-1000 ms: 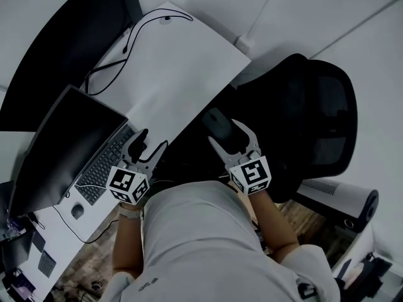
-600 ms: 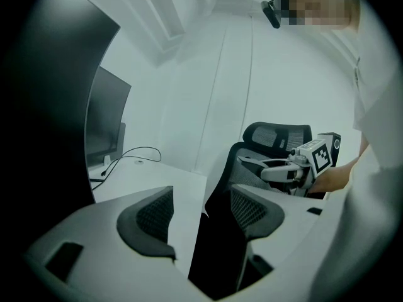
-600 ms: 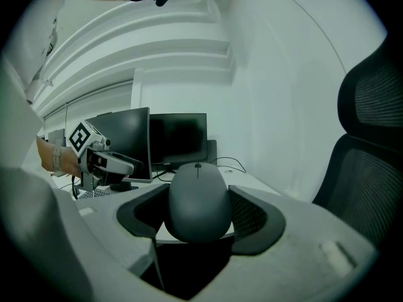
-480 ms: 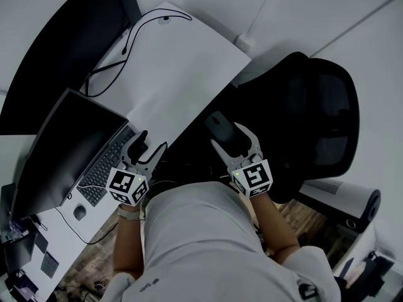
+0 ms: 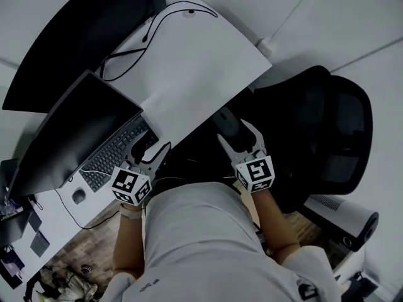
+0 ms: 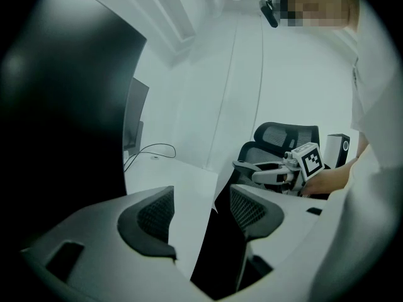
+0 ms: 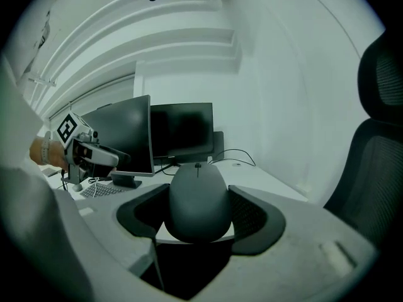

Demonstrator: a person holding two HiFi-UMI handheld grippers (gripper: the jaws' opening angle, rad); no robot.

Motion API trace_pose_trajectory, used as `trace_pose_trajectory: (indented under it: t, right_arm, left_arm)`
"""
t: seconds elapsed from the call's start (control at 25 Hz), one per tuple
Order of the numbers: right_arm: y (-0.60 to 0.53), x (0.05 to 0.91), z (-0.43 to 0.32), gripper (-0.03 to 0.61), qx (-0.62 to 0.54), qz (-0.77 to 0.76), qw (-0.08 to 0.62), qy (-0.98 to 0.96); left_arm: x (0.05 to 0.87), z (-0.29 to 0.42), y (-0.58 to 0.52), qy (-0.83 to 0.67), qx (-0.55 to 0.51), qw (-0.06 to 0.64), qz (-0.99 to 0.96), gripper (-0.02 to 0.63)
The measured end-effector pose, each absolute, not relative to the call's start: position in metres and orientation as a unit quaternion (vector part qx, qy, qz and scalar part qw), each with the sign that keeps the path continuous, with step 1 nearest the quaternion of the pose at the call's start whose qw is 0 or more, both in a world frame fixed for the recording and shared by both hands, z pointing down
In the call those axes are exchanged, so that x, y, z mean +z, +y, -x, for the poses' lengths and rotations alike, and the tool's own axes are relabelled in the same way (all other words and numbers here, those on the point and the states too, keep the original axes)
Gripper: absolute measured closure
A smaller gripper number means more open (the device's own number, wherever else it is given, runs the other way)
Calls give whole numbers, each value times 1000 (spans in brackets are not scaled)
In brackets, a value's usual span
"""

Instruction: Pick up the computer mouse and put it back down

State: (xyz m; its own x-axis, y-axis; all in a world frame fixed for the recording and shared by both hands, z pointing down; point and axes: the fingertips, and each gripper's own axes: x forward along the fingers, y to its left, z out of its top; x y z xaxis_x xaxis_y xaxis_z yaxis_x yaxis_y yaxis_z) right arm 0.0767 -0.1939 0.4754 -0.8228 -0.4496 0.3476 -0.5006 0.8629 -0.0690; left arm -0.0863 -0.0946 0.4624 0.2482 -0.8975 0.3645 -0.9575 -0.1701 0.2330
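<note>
The dark grey computer mouse sits between the jaws of my right gripper, which is shut on its two sides. In the head view the mouse hangs in my right gripper just off the near edge of the white desk, over the dark gap in front of the chair. My left gripper hovers at the desk's edge by the keyboard. Its jaws stand apart with nothing between them in the left gripper view.
A black monitor stands over the keyboard, with a second dark screen behind it. Black cables run across the far desk. A black mesh office chair stands to the right, and a white cylindrical unit sits on the floor.
The head view has shifted, so the desk and chair sit further right in the picture. The right gripper still holds the mouse near the desk edge; the left gripper keeps its pose.
</note>
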Motion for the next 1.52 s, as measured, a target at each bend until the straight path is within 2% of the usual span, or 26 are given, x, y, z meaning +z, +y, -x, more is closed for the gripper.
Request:
trace_pose_trajectory:
  t: [0.6, 1.52]
  right_arm:
    - [-214, 510, 8, 288, 63, -178, 223, -956]
    - [-241, 635, 99, 288, 84, -156, 336, -925]
  left_arm:
    - [473, 133, -46, -671, 58, 239, -700, 339]
    - [496, 183, 12, -716, 50, 292, -632, 339]
